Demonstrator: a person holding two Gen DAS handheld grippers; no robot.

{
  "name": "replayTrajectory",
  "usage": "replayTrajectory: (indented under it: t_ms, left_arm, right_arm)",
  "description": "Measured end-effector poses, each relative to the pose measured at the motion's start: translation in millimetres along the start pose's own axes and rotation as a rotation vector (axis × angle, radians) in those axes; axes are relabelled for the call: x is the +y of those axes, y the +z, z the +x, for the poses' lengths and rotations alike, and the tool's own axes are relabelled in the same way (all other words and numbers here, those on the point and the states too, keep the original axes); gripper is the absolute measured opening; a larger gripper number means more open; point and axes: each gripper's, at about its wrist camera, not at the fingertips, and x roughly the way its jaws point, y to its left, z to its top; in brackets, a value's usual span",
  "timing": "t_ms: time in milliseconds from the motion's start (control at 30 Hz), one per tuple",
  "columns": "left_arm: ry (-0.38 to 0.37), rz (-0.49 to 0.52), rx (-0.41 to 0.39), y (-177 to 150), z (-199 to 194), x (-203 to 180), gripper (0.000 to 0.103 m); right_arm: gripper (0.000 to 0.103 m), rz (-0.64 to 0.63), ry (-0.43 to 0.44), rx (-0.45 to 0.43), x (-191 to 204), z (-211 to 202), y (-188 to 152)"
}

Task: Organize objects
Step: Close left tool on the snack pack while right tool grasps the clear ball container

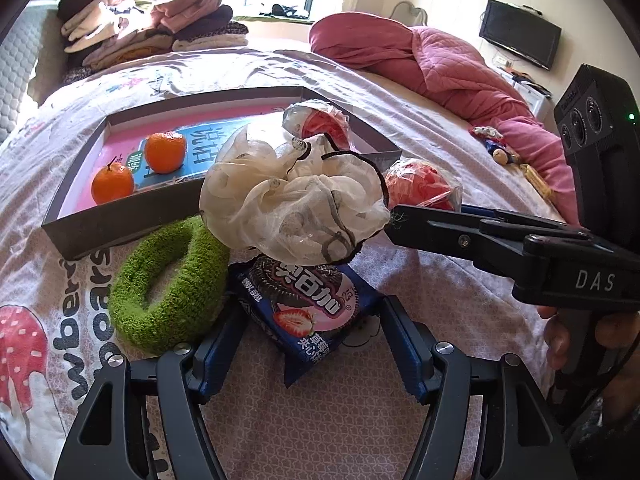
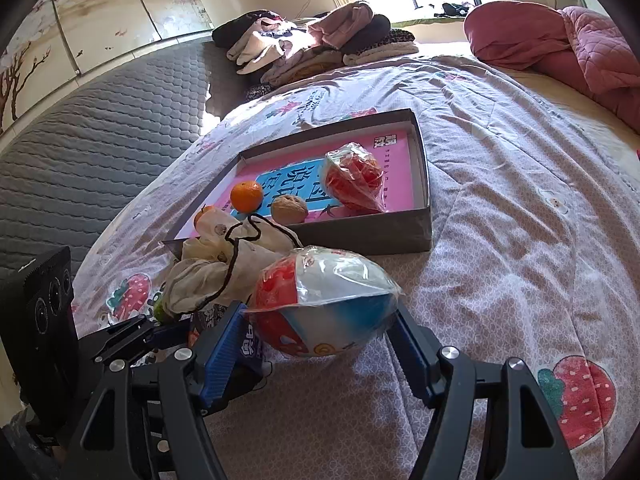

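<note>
Left wrist view: the left gripper point(image 1: 314, 344) stands wide open over the bed point(image 1: 420, 312), its blue pads either side of a blue cookie packet point(image 1: 308, 304) printed with a dark sandwich cookie and a strawberry; the pads do not press on it. A cream mesh drawstring pouch point(image 1: 292, 200) with a black cord rests on the packet's far end. A green fuzzy ring point(image 1: 172, 280) lies just left of the packet, touching the front wall of the shallow grey box point(image 1: 120, 220). The box has a pink and blue printed floor and holds two oranges point(image 1: 164, 152) and a red item in clear wrap point(image 1: 320, 120) at its right end. The right gripper point(image 1: 404, 220) enters from the right, reaching toward a second plastic-wrapped red ball point(image 1: 420, 184) on the bed.

Right wrist view: the right gripper point(image 2: 320, 332) straddles the wrapped ball point(image 2: 320, 308), here seen to be red, white and blue in a clear bag, lying on the bed just in front of the box point(image 2: 360, 236). The jaws are spread wide; whether the pads press on the ball cannot be told. This view also shows a walnut point(image 2: 289, 209) in the box beside an orange point(image 2: 247, 196), which the pouch hides in the other view. The green ring is almost wholly hidden here.
</note>
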Motion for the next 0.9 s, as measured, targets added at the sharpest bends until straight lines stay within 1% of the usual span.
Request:
replayTrajectory:
  t_ms: [167, 300, 433, 633, 800, 900]
  left_arm:
    - [-0.003, -0.032, 0.012, 2, 0, -2, 0.070]
    - [-0.017, -0.077, 0.025, 6, 0, 1, 0.070]
    - [-0.001, -0.103, 0.035, 10, 3, 1, 0.070]
    - [0.050, -0.135, 0.056, 16, 9, -4, 0.071]
    - [0.127, -0.178, 0.080, 21, 17, -9, 0.072]
    - [0.157, -0.196, 0.073, 23, 22, -10, 0.073]
  right_arm:
    - [0.070, -0.002, 0.000, -0.002, 1, 0, 1]
    - [0.070, -0.001, -0.001, -0.005, 0, -1, 1]
    - [0.070, 0.002, -0.001, -0.010, 0, -1, 2]
    - [0.070, 0.006, -0.004, -0.011, -2, -1, 3]
    - [0.070, 0.018, -0.007, -0.014, -5, -2, 4]
    - [0.070, 0.018, -0.011, -0.015, -6, -3, 4]
